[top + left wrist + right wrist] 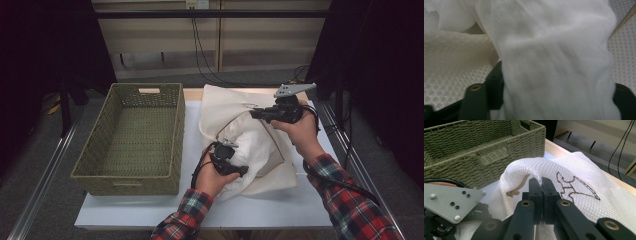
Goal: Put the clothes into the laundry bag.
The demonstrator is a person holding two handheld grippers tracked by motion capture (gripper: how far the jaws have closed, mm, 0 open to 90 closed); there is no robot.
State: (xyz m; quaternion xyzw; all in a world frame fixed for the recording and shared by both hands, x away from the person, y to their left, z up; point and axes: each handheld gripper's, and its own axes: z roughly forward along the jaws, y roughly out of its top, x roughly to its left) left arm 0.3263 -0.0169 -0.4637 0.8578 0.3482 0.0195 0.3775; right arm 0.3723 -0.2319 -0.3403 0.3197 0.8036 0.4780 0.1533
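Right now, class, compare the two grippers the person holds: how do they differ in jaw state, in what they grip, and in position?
The right gripper has its jaws shut, pinching the rim of the white mesh bag; the left gripper has jaws parted around soft white cloth. The right gripper holds the bag's edge up; the left gripper sits lower, at the bag's mouth. Both are black, hand-held, and trail cables.

The counter point(280, 210) is lit brightly from above while the surroundings are left dark. The white cloth point(554, 60) is rendered blurred and soft close to the left gripper view's lens.
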